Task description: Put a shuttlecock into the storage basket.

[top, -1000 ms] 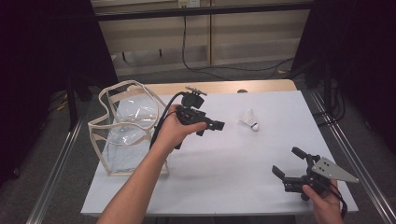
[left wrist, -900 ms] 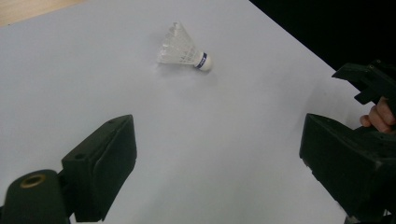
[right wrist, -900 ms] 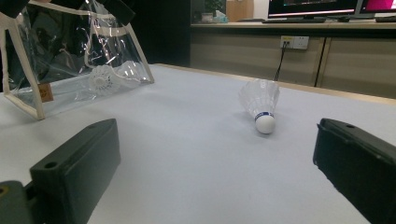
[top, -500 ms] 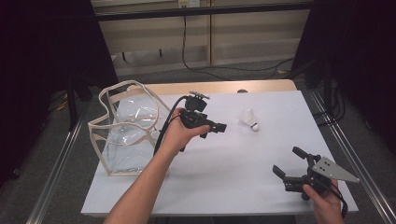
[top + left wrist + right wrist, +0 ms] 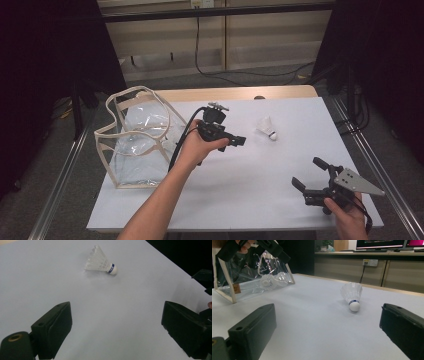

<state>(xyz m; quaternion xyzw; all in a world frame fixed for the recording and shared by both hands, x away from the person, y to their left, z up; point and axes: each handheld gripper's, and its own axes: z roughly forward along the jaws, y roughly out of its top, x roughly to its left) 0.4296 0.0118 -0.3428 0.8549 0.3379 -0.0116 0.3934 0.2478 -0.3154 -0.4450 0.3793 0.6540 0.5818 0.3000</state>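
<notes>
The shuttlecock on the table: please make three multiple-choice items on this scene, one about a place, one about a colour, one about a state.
1. Where does the loose shuttlecock lie?
A. on the white table, between the two grippers
B. in the clear bag
C. in the right gripper's jaws

2. What colour is the band around its cork?
A. red
B. blue
C. green

3. How do the jaws of the left gripper stand?
A. shut on the shuttlecock
B. shut on nothing
C. open, holding nothing

Answers: 1 A, as the high view shows it on bare table, apart from the clear bag and the right gripper. 2 B, as the left gripper view shows a blue band above the white cork. 3 C, as that view shows both jaws wide apart, with the shuttlecock ahead of them.
</notes>
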